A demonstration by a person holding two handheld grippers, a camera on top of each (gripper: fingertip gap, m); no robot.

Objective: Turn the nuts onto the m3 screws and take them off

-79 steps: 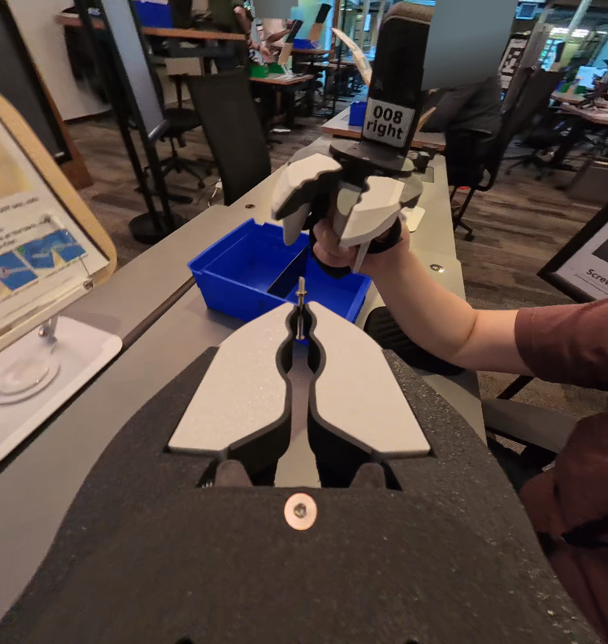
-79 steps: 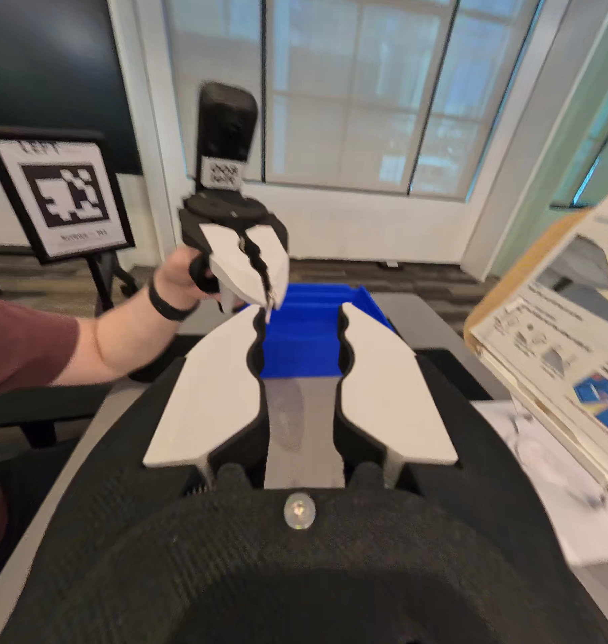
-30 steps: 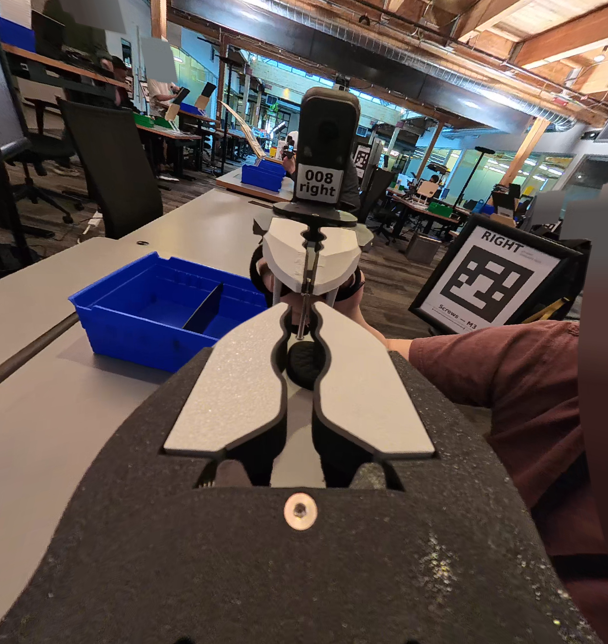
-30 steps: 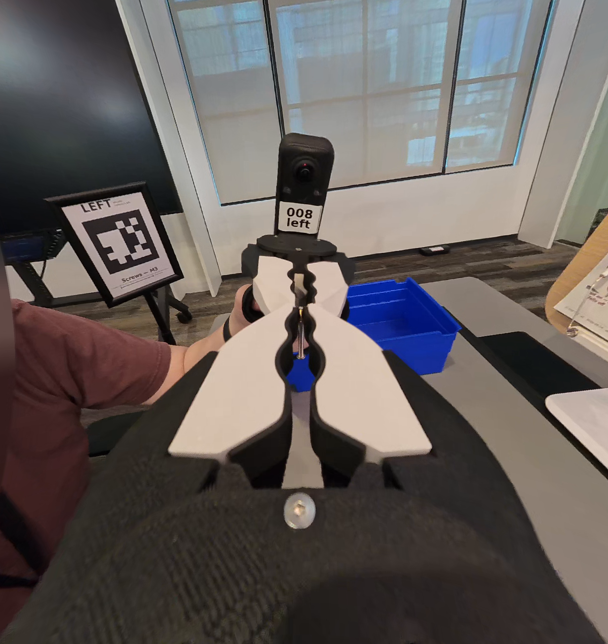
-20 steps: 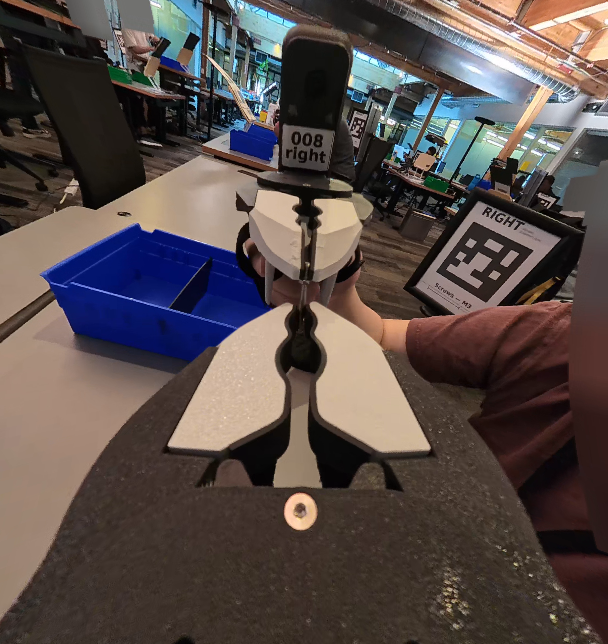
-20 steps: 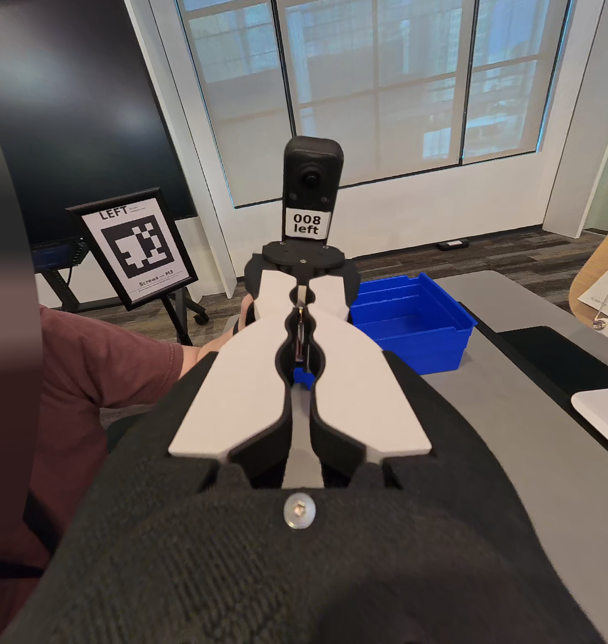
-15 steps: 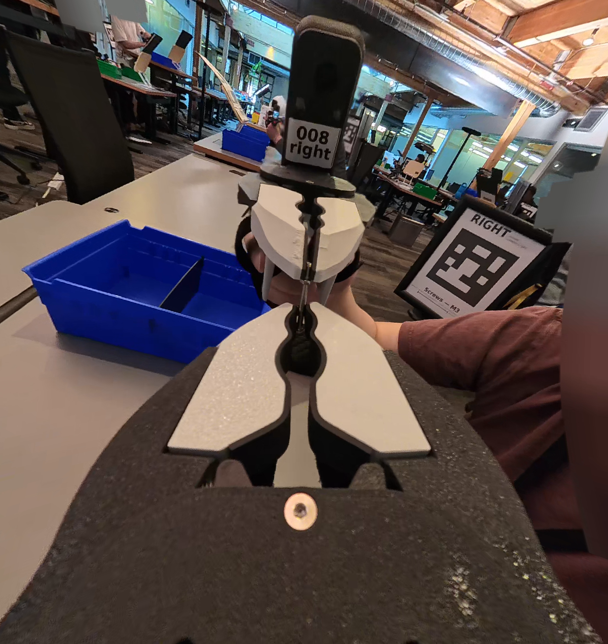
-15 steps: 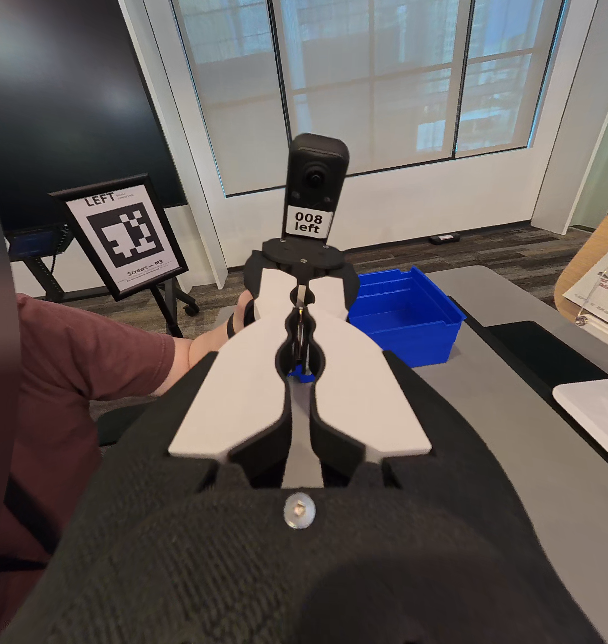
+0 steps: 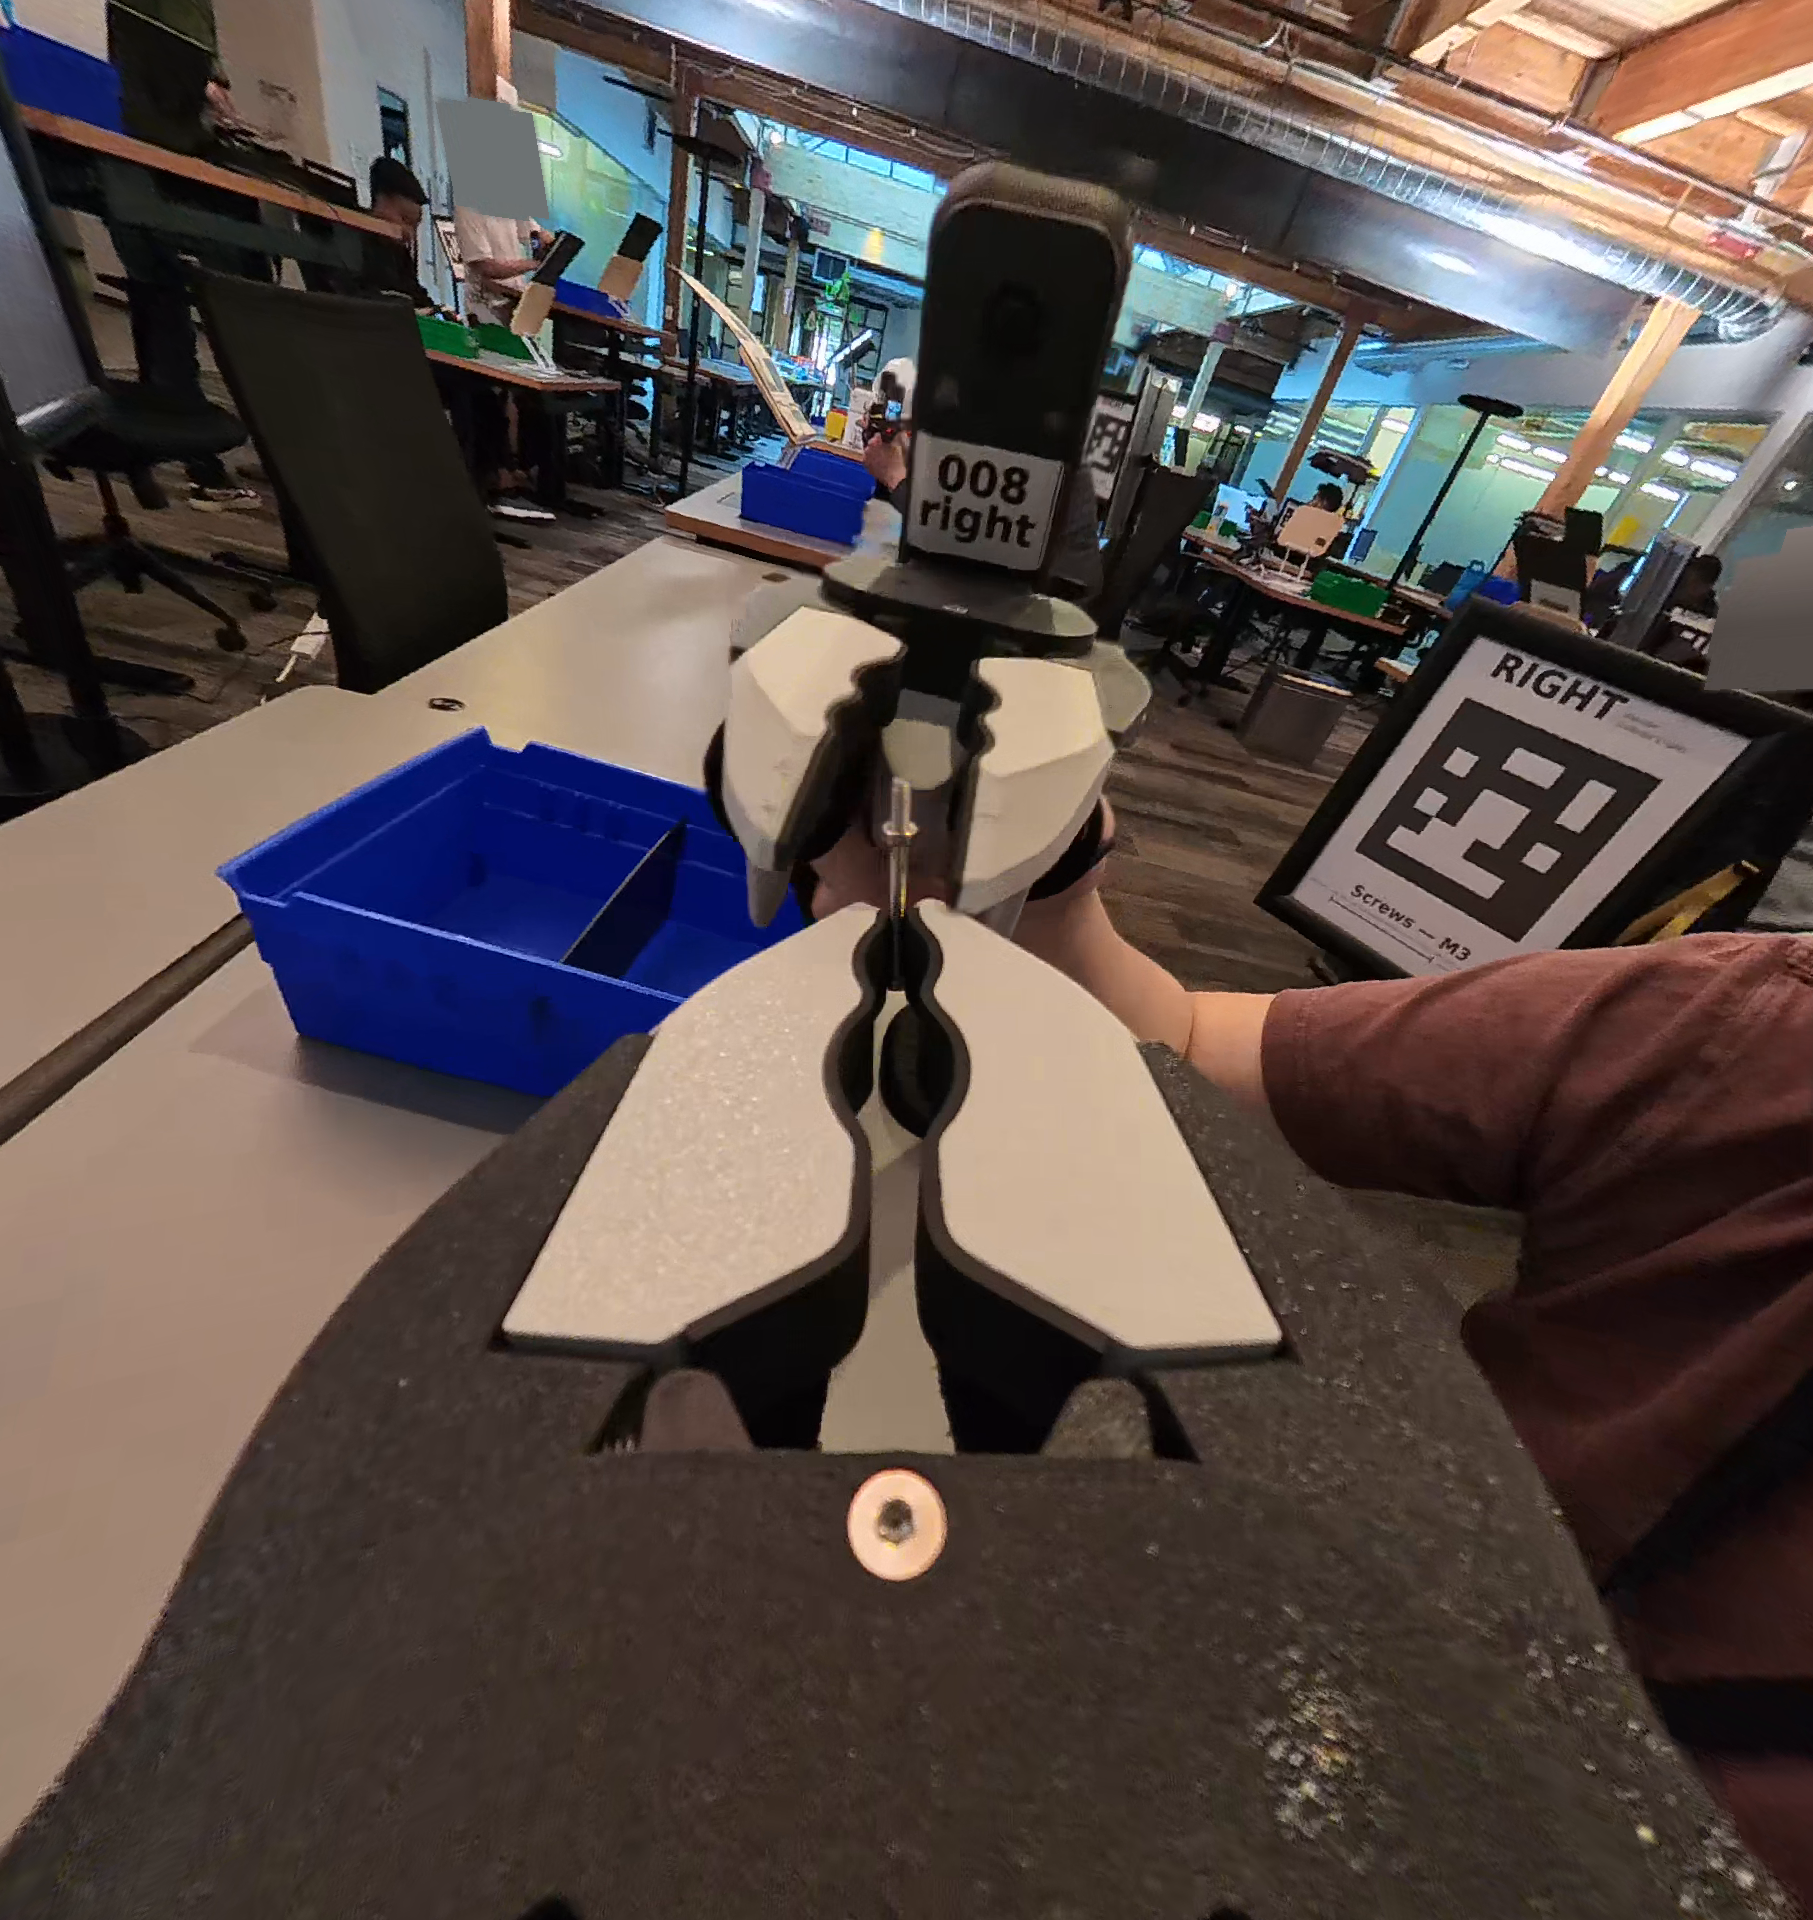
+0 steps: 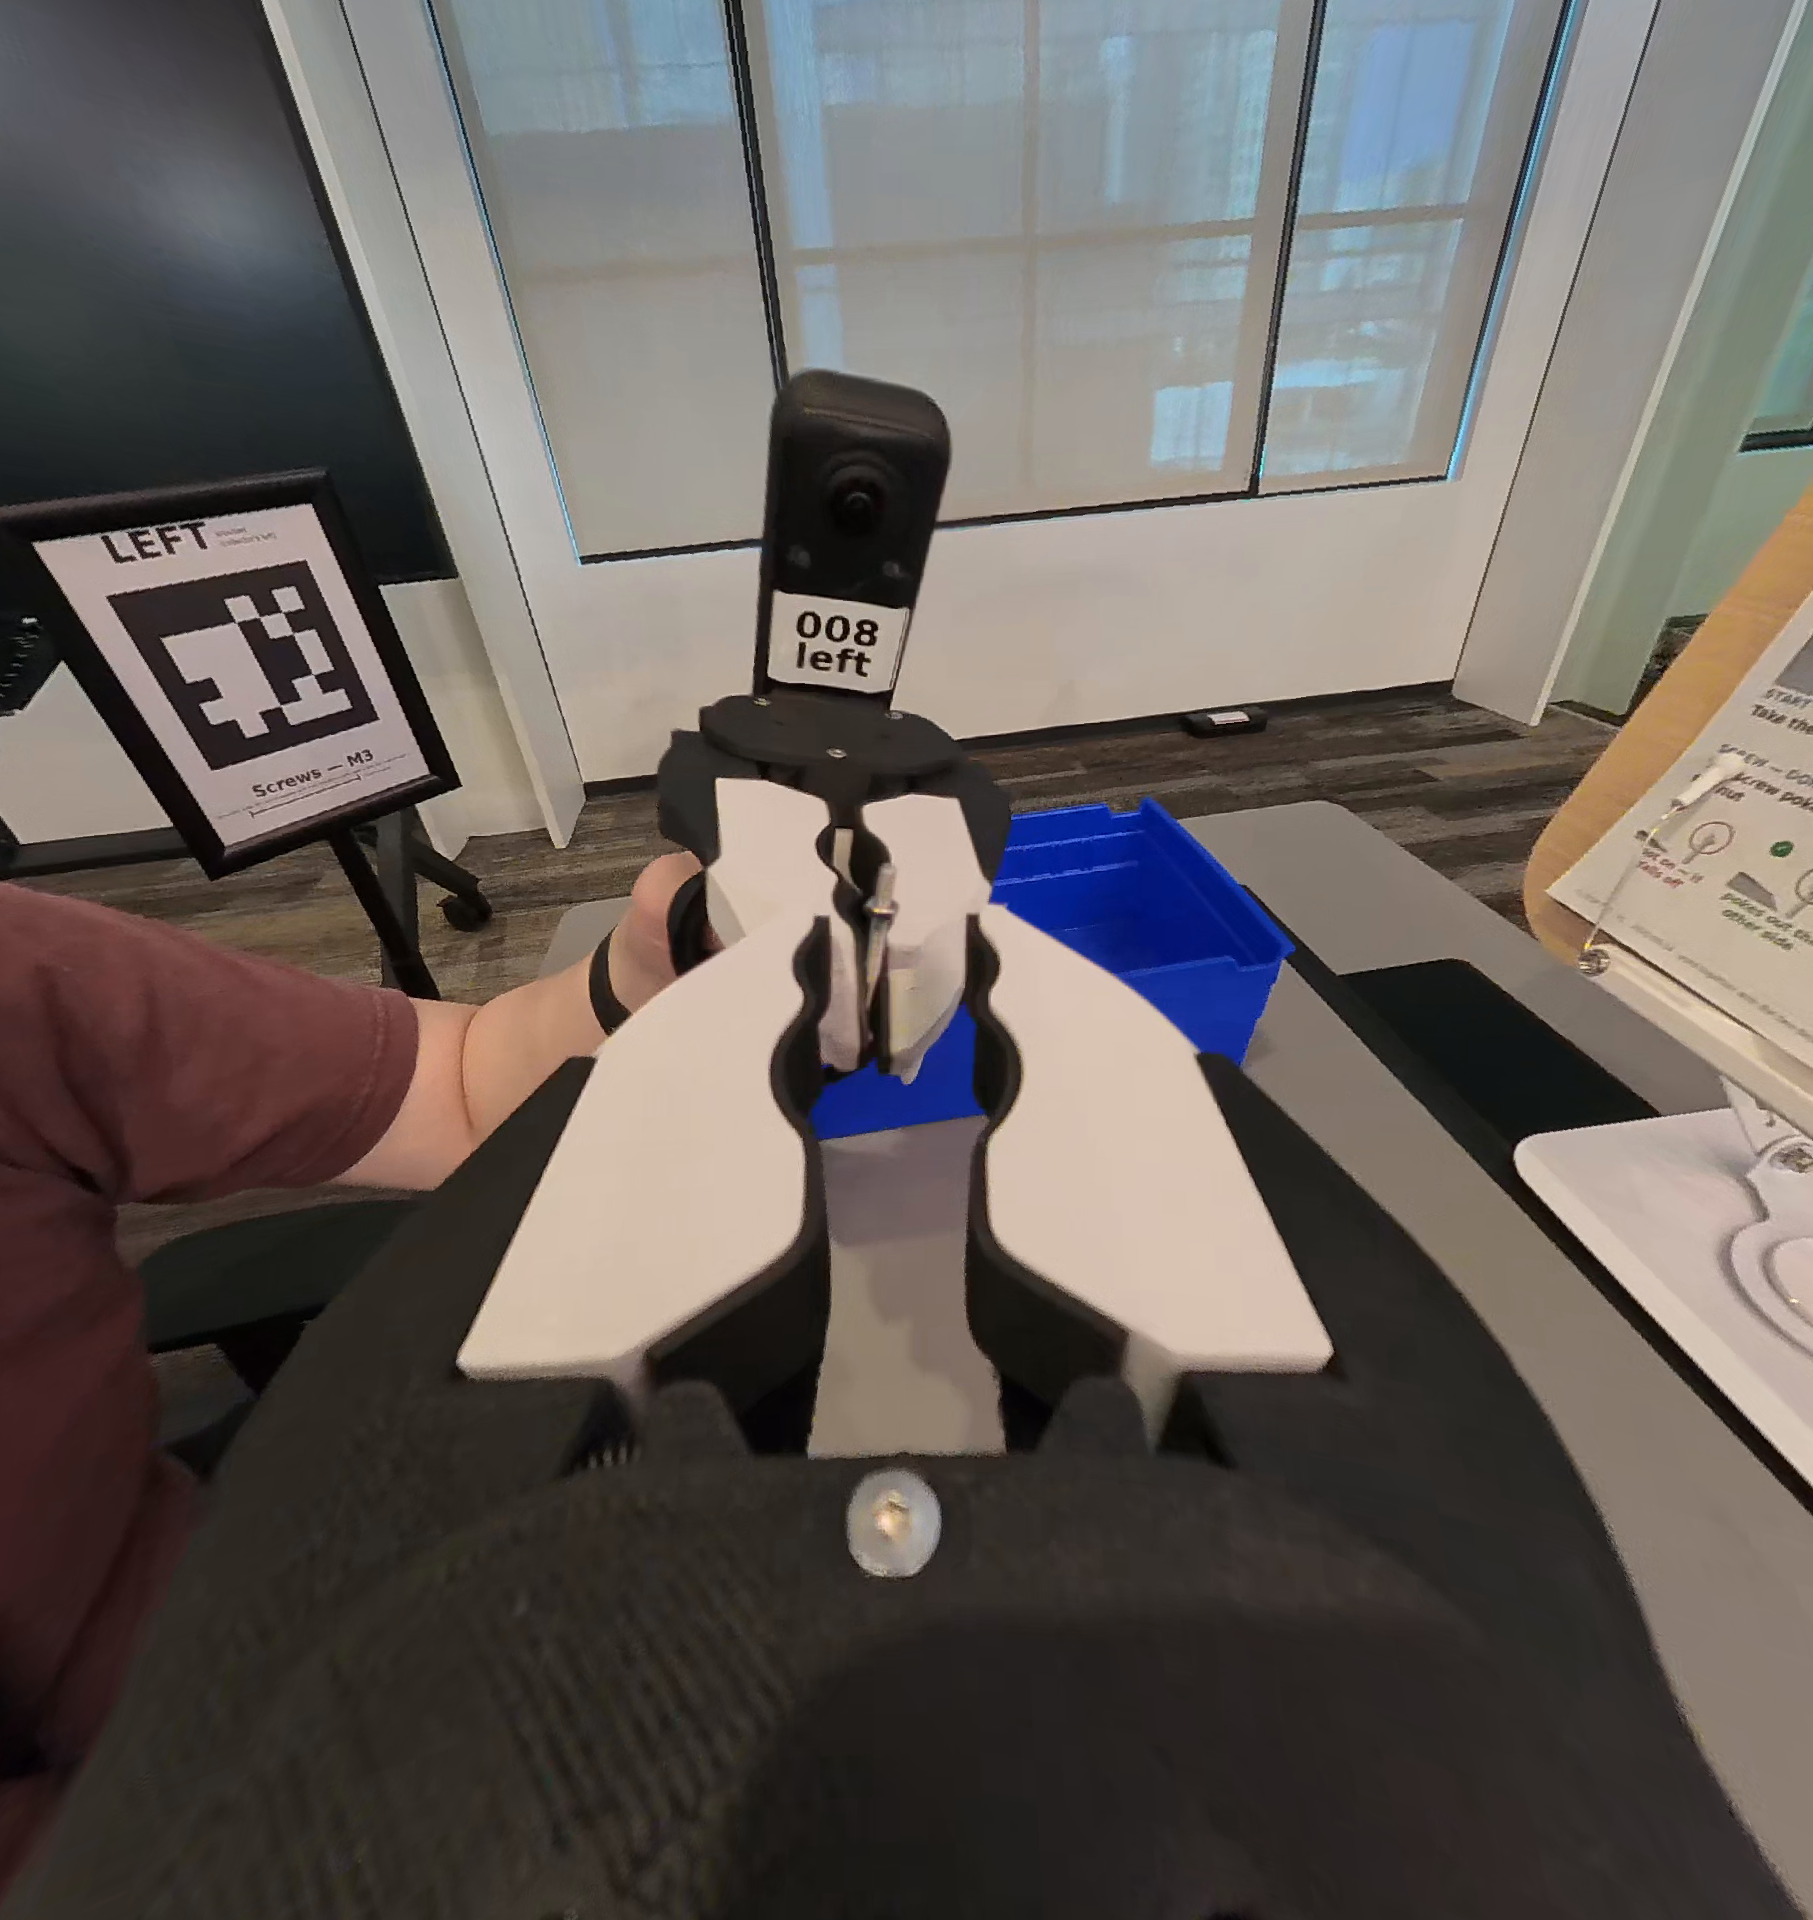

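Note:
My left gripper point(image 9: 897, 920) is shut on the lower end of a thin M3 screw point(image 9: 896, 847). The screw points away from it, and a small nut point(image 9: 897, 827) sits near the far end. My right gripper point(image 10: 891, 940) faces the left one with its jaws apart. Its fingers point(image 9: 793, 790) stand on either side of the screw and do not touch it. In the right wrist view the left gripper point(image 10: 874, 1023) holds the screw point(image 10: 871, 951) upright between my open fingers point(image 10: 673, 1091). The nut point(image 10: 882, 908) shows there near the top of the screw.
A blue divided bin point(image 9: 486, 904) stands on the grey table point(image 9: 102, 1247) and shows behind the grippers in the right wrist view point(image 10: 1141, 935). Framed marker signs point(image 9: 1504, 810) point(image 10: 247, 665) stand at the sides. An instruction sheet point(image 10: 1733, 883) rests on a white stand at the right. A black chair point(image 9: 351, 468) is beyond the table. The tips of both grippers are at nearly the same place.
My right gripper was shut at the screw's far end and has opened and let go. The left gripper keeps hold of the screw, and both grippers have shifted a little.

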